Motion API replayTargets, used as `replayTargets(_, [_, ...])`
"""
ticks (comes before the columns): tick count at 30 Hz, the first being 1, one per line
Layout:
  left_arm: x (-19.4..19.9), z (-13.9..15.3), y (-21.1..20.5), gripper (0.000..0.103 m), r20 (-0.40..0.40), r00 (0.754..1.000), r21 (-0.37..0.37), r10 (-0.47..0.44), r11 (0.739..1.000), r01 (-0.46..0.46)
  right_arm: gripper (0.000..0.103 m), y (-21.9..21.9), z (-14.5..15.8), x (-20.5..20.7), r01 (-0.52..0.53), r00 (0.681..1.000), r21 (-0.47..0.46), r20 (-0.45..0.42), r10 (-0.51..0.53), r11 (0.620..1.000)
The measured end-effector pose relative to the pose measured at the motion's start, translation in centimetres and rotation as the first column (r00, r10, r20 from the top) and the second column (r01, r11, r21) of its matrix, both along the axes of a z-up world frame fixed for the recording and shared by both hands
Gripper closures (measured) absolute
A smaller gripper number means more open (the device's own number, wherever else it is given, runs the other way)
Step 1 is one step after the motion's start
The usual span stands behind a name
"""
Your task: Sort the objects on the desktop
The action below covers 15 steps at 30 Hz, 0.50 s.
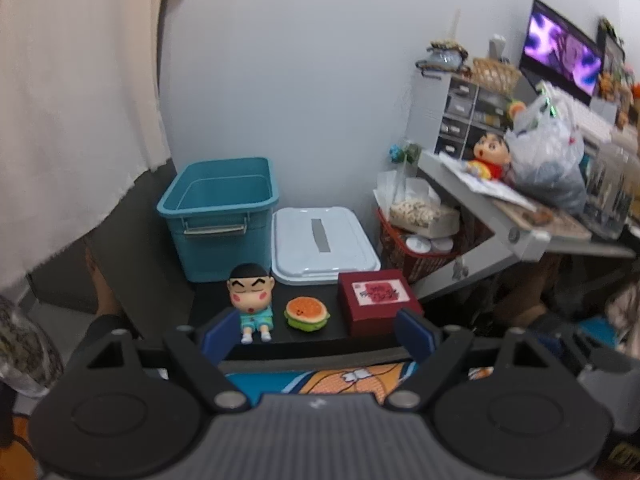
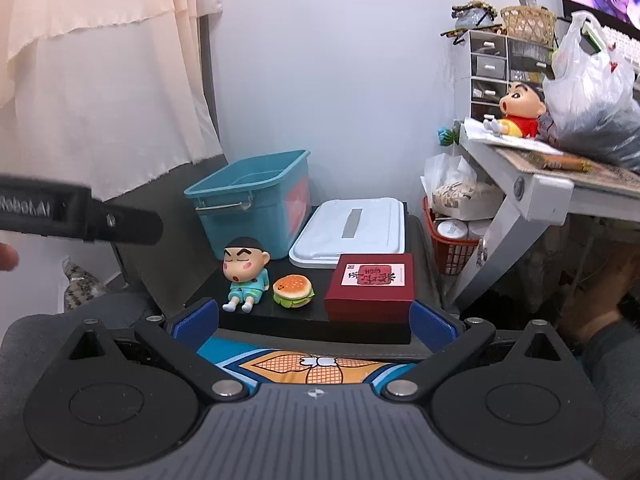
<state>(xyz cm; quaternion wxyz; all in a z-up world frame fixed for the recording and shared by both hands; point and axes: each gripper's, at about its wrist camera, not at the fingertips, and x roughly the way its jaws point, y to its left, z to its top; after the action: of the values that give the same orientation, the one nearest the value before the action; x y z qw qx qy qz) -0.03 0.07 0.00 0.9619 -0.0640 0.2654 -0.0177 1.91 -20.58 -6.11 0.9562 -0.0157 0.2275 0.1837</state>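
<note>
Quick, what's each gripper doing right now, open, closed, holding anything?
Left gripper: open, holding nothing.
Right gripper: open, holding nothing.

Smooth teal plastic bin [image 1: 218,216] with metal handle; glossy white plastic lid [image 1: 322,244]; matt dark-red cardboard box [image 1: 378,300]; glossy plastic figurine [image 1: 252,304]; matt black tabletop [image 2: 280,314]; sheer cloth curtain [image 1: 76,92].

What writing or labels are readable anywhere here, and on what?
"Robot.AI", roughly, seen mirrored: on the black bar at the right wrist view's left edge.
Red characters on the red box label: too blurred to read.
Monitor picture: no readable text.
</note>
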Motion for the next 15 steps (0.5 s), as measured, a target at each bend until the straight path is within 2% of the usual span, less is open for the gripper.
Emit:
replayTargets(5, [-0.7,-0.2,1.9,0.016,-0.015,1.0,-0.083,0.027,0.996,-0.028,0.0,0.2,0.8,-0.4,0.026,1.0,0.002,-0.017,-0.026,1.0])
replayTargets(9, [-0.4,-0.3,1.7,0.016,-0.033,0.999,-0.026,0.04,0.999,-0.041,0.0,0.4,-0.2,1.2,0.031,0.999,0.012,-0.042,-0.031,0.999])
replayTargets(12, [1.8,-1.5,0.4,0.016,-0.063,0.998,0.014,0.014,1.0,-0.013,0.0,0.1,-0.7,1.8,0.023,0.999,0.012,-0.031,-0.023,1.0])
replayTargets(15, [3.2,-2.0,0.9,0.016,-0.087,0.996,0.019,0.005,1.0,-0.004,0.0,0.4,-1.1,2.3,0.018,1.0,0.002,-0.023,-0.018,1.0])
